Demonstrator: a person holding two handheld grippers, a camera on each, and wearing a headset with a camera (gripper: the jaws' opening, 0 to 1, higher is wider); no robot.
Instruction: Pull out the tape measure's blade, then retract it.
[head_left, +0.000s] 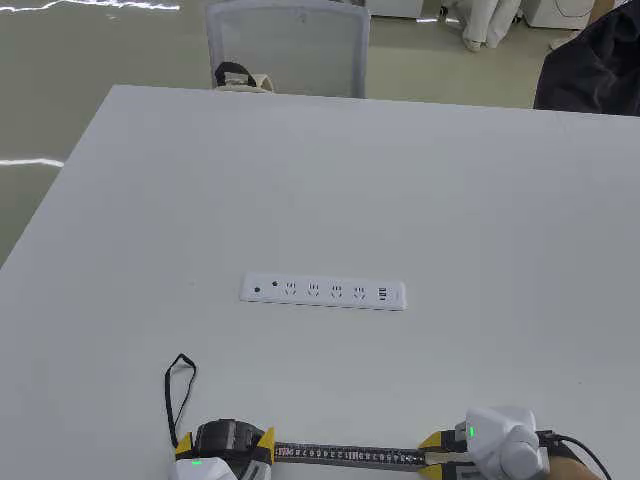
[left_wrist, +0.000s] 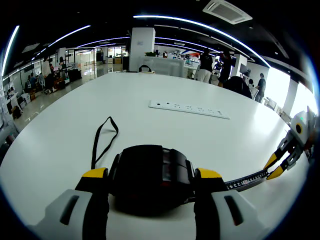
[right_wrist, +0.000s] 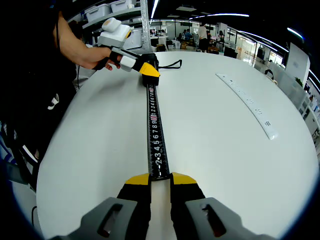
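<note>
The left gripper (left_wrist: 152, 174) has its fingers clamped on the black tape measure (head_left: 228, 437), at the near edge of the bench (head_left: 350, 180). The right gripper (right_wrist: 160, 179) pinches the tip of the blade (right_wrist: 155, 130) with narrow fingers. The blade lies stretched flat between them. A power strip (head_left: 323, 291) lies beyond.

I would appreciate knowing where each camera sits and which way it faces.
Head view: on the head, looking down at the table, power strip; left tool and right tool at the bottom.
Left gripper view: on the left tool, facing over the tape measure case its jaws clamp.
Right gripper view: on the right tool, facing along the blade toward the person's hand.
Shared: the blade shows in all three.
</note>
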